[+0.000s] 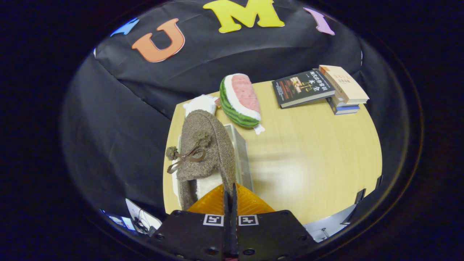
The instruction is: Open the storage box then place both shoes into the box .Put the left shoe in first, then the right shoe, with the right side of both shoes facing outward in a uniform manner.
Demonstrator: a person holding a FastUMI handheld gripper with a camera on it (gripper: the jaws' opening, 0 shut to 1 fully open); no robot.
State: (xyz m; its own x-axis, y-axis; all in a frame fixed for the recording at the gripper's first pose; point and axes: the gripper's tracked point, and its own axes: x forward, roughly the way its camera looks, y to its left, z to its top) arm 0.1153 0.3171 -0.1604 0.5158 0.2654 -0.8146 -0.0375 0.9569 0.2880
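Observation:
My gripper (230, 195) is shut on the heel rim of a brown fuzzy slipper (204, 145) with a brown bow and pom-poms. The slipper hangs from the fingers, toe pointing away, above a clear storage box (242, 156) that stands on the wooden table (308, 152). Only the box's right wall and part of its left edge show past the slipper; its inside is hidden. I cannot tell whether a shoe lies in the box.
A watermelon-slice plush (240, 100) lies just beyond the box, with a white plush (200, 104) to its left. A stack of books (319, 88) sits at the table's far right corner. Black cloth walls surround the table.

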